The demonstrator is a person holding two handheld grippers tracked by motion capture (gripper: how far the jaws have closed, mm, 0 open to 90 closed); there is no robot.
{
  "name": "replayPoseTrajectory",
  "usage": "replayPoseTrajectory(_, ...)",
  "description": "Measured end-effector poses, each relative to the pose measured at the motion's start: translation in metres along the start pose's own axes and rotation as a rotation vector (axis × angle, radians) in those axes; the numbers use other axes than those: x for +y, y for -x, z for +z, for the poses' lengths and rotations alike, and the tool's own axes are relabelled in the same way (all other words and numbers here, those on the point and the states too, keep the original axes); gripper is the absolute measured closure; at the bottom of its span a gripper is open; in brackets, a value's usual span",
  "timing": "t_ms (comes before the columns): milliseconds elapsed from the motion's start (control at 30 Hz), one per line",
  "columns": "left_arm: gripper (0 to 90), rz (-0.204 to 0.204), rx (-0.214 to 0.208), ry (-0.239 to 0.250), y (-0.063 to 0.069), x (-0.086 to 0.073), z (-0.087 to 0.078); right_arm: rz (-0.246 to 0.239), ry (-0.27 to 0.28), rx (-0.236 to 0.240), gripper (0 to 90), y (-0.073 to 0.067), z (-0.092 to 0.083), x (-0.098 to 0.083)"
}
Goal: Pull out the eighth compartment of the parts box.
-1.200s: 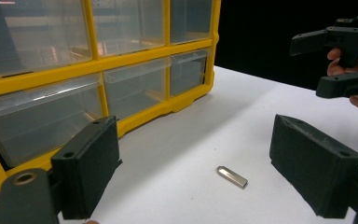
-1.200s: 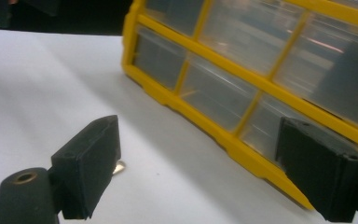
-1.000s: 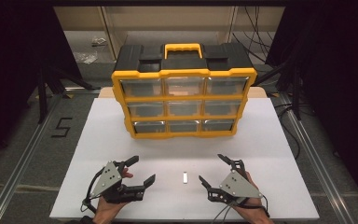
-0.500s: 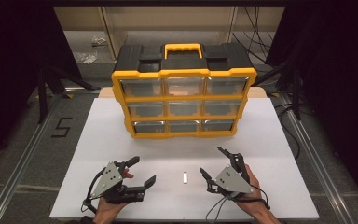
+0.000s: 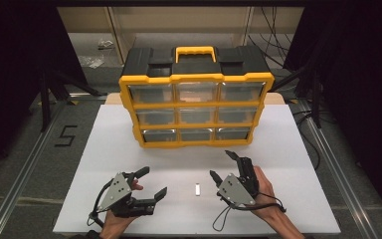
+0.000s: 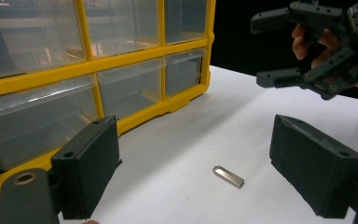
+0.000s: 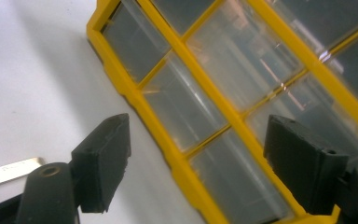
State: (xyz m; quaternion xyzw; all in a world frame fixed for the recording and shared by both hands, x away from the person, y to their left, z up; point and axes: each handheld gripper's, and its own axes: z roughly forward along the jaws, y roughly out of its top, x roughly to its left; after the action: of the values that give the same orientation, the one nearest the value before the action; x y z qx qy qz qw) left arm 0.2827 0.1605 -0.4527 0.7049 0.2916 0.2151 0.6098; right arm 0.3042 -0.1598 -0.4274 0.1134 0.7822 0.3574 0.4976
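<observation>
Small silver metal tab flat on the white worktop, lower centre of the high view, between the two grippers and touching neither. Same tab in the left gripper view, low and right of centre, lying in the open space ahead of the fingers; in the right gripper view at the far left edge, beside the left-hand finger, outside the gap.

Left gripper at lower left of the high view, held in a hand entering from the bottom edge. Fingers spread wide, nothing between them, pointing toward the centre of the frame.

Right gripper at lower right of the high view, grey plate on top, cable looping below it. Also seen in the left gripper view, upper right, well above the worktop. Fingers well apart but just been closing a little; nothing gripped, only the organizer front visible through the gap.

Yellow-and-black drawer organizer upright at the back of the worktop, upper centre of the high view, three rows of three clear drawers, yellow handle on top. Well apart from both grippers and from the tab. Drawer contents not readable through the clear fronts.

Dark floor with a "5" mark at left of the high view.
</observation>
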Motion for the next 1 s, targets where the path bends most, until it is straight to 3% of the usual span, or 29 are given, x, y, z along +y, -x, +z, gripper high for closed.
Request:
replayPoseTrajectory(267,15.5,-0.003,-0.003,0.004,-0.001,0.0,0.0,-0.076,-0.017,-0.018,26.4,-0.001,0.012,0.01)
replayPoseTrajectory(867,15.5,-0.001,-0.006,0.005,0.0,0.0,0.0,-0.247,-0.057,-0.069,33.5,-0.009,0.039,0.011)
replayPoseTrajectory(1000,15.5,-0.002,-0.008,0.005,0.001,0.0,0.0,-0.314,-0.076,-0.088,36.5,-0.01,0.048,0.009)
